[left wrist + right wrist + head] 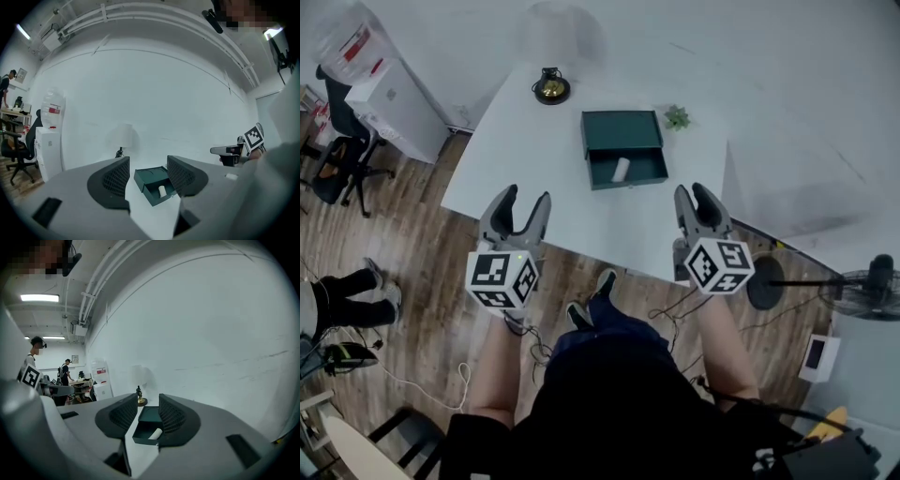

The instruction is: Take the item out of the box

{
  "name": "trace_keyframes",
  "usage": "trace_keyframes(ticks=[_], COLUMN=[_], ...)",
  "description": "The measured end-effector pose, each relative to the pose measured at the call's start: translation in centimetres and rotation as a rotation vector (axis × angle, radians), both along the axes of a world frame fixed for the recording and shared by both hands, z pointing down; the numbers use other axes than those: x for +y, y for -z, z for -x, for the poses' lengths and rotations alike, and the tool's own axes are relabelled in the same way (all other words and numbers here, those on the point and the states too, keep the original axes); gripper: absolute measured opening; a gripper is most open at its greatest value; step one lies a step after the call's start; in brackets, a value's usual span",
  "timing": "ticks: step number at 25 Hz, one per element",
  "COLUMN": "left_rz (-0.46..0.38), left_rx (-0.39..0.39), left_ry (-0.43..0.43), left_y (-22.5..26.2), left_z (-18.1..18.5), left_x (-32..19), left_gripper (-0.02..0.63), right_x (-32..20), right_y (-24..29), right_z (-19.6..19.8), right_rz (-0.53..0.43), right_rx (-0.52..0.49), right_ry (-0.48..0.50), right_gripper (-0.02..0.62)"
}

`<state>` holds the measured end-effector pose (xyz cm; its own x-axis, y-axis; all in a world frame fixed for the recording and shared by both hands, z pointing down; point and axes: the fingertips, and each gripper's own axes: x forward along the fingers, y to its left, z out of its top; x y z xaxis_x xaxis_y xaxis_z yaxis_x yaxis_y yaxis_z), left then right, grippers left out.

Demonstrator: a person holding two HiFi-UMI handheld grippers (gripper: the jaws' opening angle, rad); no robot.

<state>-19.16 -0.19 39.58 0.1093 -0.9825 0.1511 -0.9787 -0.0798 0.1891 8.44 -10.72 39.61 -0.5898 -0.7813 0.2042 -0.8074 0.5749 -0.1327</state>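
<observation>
A dark green box (624, 148) lies open on the white table (525, 169), its lid folded back toward the wall. A small white cylinder (621, 170) rests inside the lower tray; the same cylinder (162, 191) shows in the left gripper view and the cylinder (155, 433) in the right gripper view. My left gripper (517, 210) hovers over the table's near edge, left of the box, jaws open and empty. My right gripper (697, 202) hangs at the near right edge, also open with nothing between its fingers. Both point toward the box (154, 183) from a distance.
A black and gold ornament (551, 87) stands at the table's far left. A small green plant (677, 117) sits right of the box. An office chair (337, 150) and white cabinet (394, 108) stand left of the table; a fan (862, 281) is on the floor at right.
</observation>
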Motion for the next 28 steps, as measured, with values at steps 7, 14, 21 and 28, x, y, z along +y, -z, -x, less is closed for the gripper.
trace_keyframes(ticks=[7,14,21,28], left_rz=[0.071,0.159,0.240,0.312], left_rx=[-0.071,-0.099,-0.081,-0.050], left_ry=[-0.010,-0.018,-0.045,-0.108], left_y=[-1.8,-4.3,-7.8,-11.9], left_z=[1.0,1.6,1.4,2.4], left_x=[-3.9,-10.0,-13.8,-16.3], left_gripper=[0.244,0.244,0.244,0.244], right_x=[-5.9,-12.0,-15.1,-15.6], right_y=[-3.9,-9.1,-14.7,-20.0], right_z=[2.7,4.8,6.2,8.0], right_rz=[0.079,0.191,0.331,0.468], right_rx=[-0.026,0.001,0.052,0.160], right_ry=[0.020,0.058,0.096,0.104], right_gripper=[0.150,0.150,0.153,0.159])
